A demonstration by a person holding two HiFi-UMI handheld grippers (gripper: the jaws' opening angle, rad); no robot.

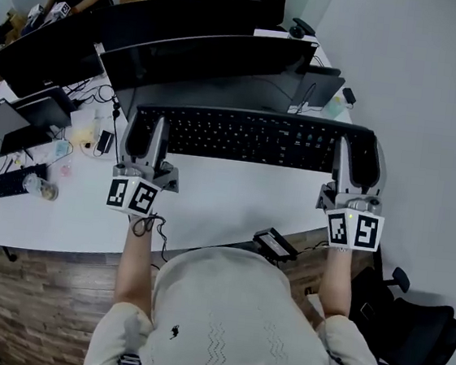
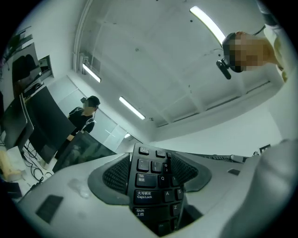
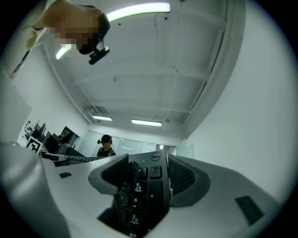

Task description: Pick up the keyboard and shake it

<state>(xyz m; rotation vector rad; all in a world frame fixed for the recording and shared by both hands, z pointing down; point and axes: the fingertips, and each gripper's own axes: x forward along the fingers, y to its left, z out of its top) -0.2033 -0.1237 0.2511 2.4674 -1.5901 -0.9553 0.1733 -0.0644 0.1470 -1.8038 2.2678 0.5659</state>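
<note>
While one keyboard point(image 1: 249, 137) is held, left claw point(image 1: 145, 131) clamped on one end, right claw point(image 1: 355, 158) on the other.

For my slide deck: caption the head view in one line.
Left gripper and right gripper each clamp one end of a black keyboard over a white desk.

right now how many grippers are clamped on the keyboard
2. The left gripper is shut on the keyboard's left end, beside the Caps Lock key. The right gripper is shut on its right end, at the number pad. No other gripper shows.
</note>
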